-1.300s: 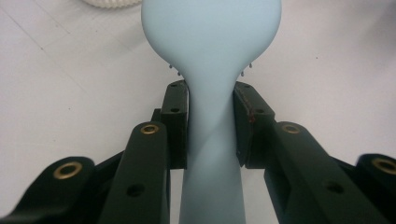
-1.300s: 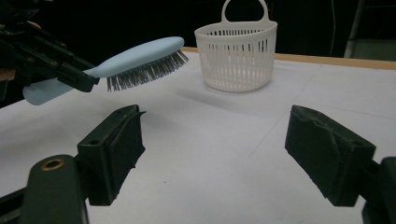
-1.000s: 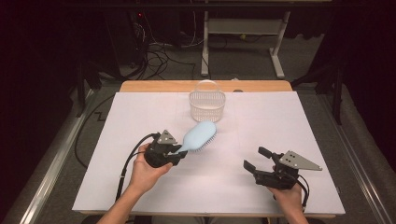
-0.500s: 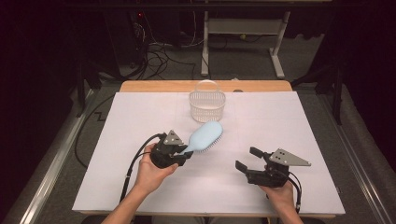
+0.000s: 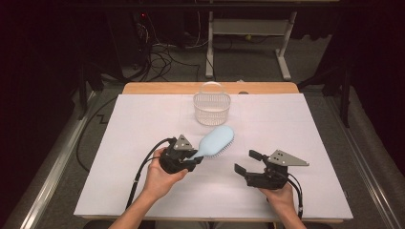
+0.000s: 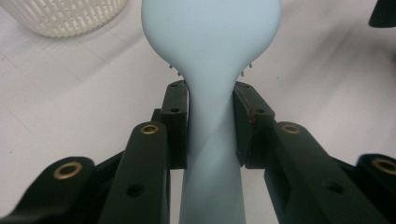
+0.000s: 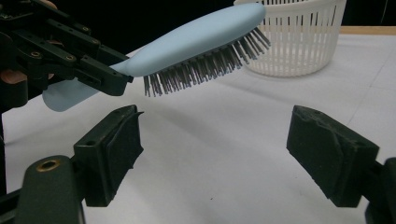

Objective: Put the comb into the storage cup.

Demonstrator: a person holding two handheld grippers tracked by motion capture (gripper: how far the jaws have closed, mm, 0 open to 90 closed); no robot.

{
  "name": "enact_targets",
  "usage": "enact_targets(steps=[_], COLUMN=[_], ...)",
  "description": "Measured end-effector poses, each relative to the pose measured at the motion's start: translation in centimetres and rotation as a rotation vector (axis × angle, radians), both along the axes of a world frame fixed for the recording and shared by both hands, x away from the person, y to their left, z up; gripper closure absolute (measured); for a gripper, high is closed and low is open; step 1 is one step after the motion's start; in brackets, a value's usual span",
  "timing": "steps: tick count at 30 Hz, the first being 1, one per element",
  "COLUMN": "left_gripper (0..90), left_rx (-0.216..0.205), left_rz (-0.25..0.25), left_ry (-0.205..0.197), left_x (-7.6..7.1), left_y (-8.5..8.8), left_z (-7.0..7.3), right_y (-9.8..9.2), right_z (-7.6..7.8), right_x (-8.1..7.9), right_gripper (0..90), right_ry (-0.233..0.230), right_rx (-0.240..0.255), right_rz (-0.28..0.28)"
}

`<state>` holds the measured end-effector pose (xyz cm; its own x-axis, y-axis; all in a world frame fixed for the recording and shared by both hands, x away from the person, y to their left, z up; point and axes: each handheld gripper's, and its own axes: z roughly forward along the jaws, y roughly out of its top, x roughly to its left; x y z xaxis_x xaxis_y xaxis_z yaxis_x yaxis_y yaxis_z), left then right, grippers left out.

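Observation:
A light blue hairbrush [image 5: 217,140] hangs above the white table, bristles down and head toward the basket. My left gripper [image 5: 196,160] is shut on its handle. In the left gripper view both pads press the narrow handle [image 6: 211,140] just below the head. My right gripper [image 5: 247,162] stands open just right of the brush, jaws pointing left toward it, nothing between them. In the right gripper view the bristled head [image 7: 201,32] lies above and beyond the right gripper [image 7: 219,149], with the left gripper [image 7: 70,56] at the upper left.
A white slatted basket [image 5: 211,109] with a hoop handle stands at the back middle of the white table [image 5: 296,129], just beyond the brush head. It also appears as the basket [image 7: 299,42] behind the bristles and the basket [image 6: 65,16] at upper left. Cables trail toward the front edge.
My right gripper has slid left across the table toward the brush. The left gripper has kept its hold, and the brush head has swung slightly to the right.

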<state>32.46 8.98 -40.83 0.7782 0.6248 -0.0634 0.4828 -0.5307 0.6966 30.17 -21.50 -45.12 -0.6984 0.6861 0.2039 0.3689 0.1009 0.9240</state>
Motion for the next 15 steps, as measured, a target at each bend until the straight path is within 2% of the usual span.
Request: enact_targets(steps=[15], left_gripper=[69.1], left_rx=[-0.01], left_rz=[-0.037], left_ry=[0.002], left_x=[-0.3], left_y=[-2.0], left_z=[-0.2], right_y=[1.1], right_z=[-0.4], right_x=[0.6], right_gripper=[17.5], right_ry=[0.051], right_rx=[-0.005], right_rz=[0.011])
